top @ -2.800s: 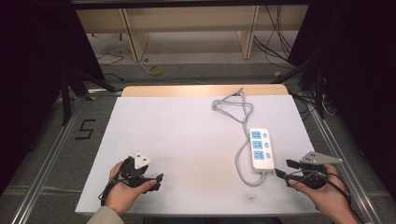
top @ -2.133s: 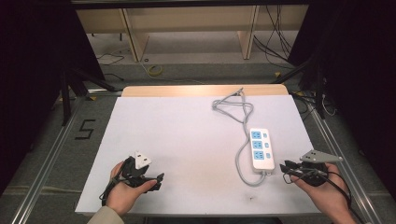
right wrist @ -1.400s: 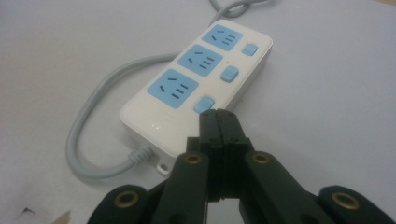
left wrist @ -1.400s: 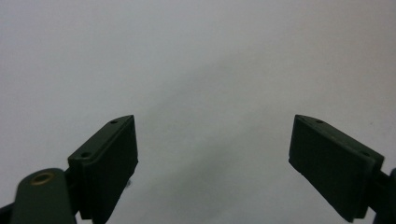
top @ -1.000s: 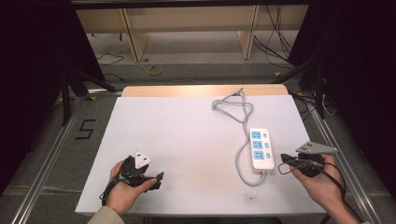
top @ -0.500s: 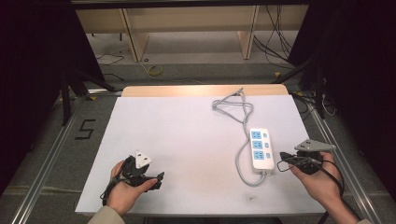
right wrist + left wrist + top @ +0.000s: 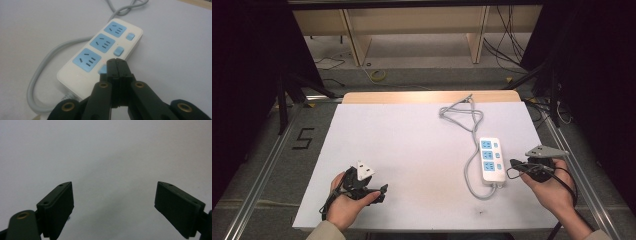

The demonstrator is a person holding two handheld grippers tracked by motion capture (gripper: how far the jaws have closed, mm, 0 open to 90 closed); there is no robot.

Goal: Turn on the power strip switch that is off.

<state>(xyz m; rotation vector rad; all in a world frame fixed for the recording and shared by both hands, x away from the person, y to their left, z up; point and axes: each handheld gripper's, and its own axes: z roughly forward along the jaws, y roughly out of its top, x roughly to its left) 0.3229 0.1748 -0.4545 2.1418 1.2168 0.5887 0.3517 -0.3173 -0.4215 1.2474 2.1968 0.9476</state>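
A white power strip with three blue sockets and blue switches lies on the right side of the white table. Its grey cable loops toward the back edge. My right gripper is shut, its tips at the strip's near right edge. In the right gripper view the shut gripper covers part of the nearest blue switch on the power strip; I cannot tell if it touches. My left gripper rests at the front left, open, with only bare table between the jaws in the left gripper view.
The cable curves along the strip's left side and around its near end. A wooden edge borders the table's back. A floor with rails, a "5" mark and loose wires surrounds the table.
My right gripper has moved from the front right corner up and left to the power strip's near end. The left gripper has stayed put.
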